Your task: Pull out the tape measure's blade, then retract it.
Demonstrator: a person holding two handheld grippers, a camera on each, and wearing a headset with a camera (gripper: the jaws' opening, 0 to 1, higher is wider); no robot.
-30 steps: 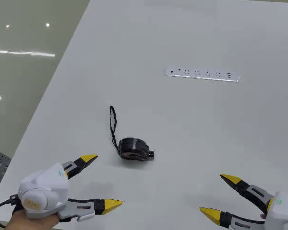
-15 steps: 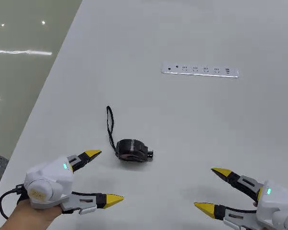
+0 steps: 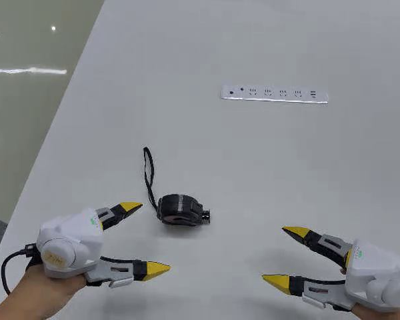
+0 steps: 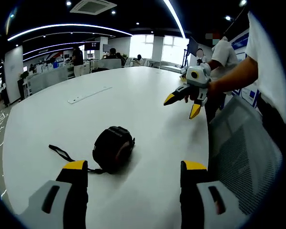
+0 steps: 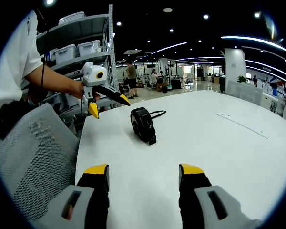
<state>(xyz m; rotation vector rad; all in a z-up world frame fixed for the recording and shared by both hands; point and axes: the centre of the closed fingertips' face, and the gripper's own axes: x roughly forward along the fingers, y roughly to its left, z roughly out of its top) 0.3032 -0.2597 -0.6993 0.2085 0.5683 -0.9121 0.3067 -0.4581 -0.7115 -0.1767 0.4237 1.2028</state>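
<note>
Now both tools sit nearer the tape (image 3: 181,210) than a second ago. The left tool (image 3: 148,237) has its upper tip just beside the case, and the right tool (image 3: 280,255) has come in from the right but is still well apart from it. Both are spread wide and hold nothing. The tape lies on the surface (image 3: 253,167) between them, strap (image 3: 147,175) trailing away, hook end toward the right tool, blade still in. Likely this is the approach, with no pull started. The tape itself looks unmoved; the view shifted slightly.
</note>
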